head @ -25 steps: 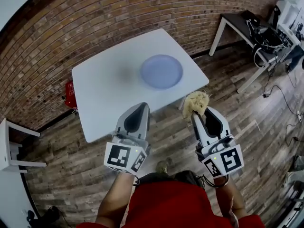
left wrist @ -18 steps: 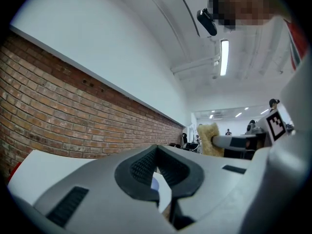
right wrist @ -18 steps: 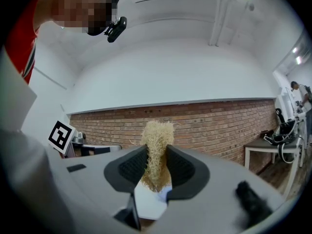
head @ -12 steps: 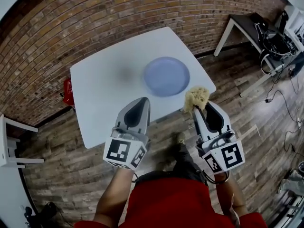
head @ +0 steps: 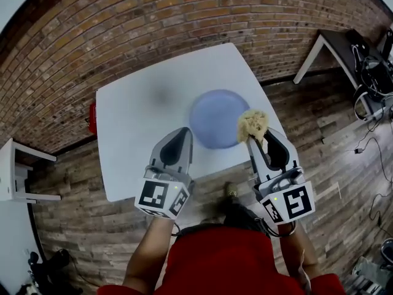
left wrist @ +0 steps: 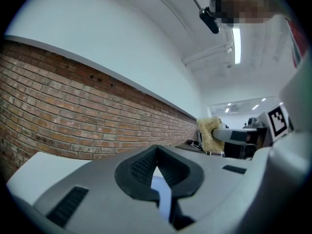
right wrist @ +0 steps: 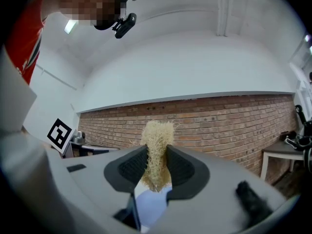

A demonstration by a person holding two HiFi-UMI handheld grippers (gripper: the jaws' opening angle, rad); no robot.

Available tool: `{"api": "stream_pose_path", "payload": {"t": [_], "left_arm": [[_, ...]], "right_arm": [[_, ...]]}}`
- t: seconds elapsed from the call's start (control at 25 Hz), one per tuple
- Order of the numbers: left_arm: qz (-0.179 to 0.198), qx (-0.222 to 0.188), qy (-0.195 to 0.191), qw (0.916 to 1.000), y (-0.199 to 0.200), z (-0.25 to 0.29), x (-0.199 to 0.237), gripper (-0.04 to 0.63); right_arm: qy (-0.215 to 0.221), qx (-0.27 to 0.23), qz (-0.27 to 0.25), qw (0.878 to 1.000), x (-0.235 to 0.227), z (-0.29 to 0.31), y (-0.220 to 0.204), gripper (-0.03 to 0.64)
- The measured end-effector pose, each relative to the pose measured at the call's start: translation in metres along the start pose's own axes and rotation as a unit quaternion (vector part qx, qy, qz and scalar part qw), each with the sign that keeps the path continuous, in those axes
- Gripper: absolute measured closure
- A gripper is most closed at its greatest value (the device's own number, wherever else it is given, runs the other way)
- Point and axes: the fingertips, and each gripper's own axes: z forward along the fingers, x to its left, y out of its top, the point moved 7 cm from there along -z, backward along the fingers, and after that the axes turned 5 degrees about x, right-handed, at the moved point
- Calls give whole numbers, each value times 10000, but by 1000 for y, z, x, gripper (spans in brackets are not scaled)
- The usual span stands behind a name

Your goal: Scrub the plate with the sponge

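A straw-coloured sponge (right wrist: 157, 147), coarse and fibrous like a loofah, stands upright, pinched between the two dark ribbed fingers (right wrist: 130, 168) of the right gripper (head: 256, 141). Its frayed top rises above the fingertips and its lower end pokes out beneath them. The left gripper (head: 182, 134) holds nothing, and its fingers (left wrist: 140, 167) are pressed together at the tips.

A round, smooth, pale blue plate (head: 214, 118) lies flat on a white square table (head: 135, 118). It sits just ahead of the left fingertips, and just ahead of and below the right ones. In the head view the sponge overlaps the plate's right rim, but whether the two touch cannot be told.

Only the right gripper view shows the pinch itself, with a sliver of blue plate under the sponge. Only the left gripper view shows the sponge from the side, off to the right of its own fingers. A red brick wall (head: 153, 23) stands beyond the table, above a wood-plank floor (head: 331, 158).
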Motion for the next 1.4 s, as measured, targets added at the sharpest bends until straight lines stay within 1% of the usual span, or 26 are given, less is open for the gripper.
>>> {"api": "stream_pose_path", "payload": {"t": [0.12,0.28,0.4,0.52,0.68,0.8,0.84,0.88,1.04,1.12,1.24,1.4], "left_arm": [[-15,23,261,9997,1,26,2,581],[-40,100,682,9976,-3,57,6,581],[-111,387,945,9947,-12,75,17,581],[-298,831,1174,9892,-29,91,31,581],[-742,1372,1451,9770,-52,107,53,580],[-1032,1728,1460,9686,-67,116,69,574],[-1110,1849,1432,9659,-73,120,73,534],[-1179,1967,1408,9631,-78,123,77,478],[-1329,2455,1362,9505,-99,134,91,465],[-1430,2754,1274,9420,-111,140,96,450],[-1598,3184,1145,9274,-127,149,103,423],[-1817,3526,991,9126,-137,158,106,423]], "right_arm": [[241,25,-4,9997,-25,24,-2,497],[614,124,-138,9979,-51,53,-8,497],[831,269,-176,9960,-65,76,-13,497],[917,446,-159,9947,-78,98,-19,497],[960,759,-55,9925,-86,123,-31,497],[924,1054,-15,9901,-86,140,-41,497],[902,1148,8,9893,-86,145,-45,497],[879,1240,36,9884,-86,151,-50,497],[782,1656,63,9831,-86,172,-67,497],[776,1949,74,9777,-85,183,-77,497],[862,2462,112,9653,-78,203,-98,497],[912,3121,200,9455,-68,223,-126,497]]}}
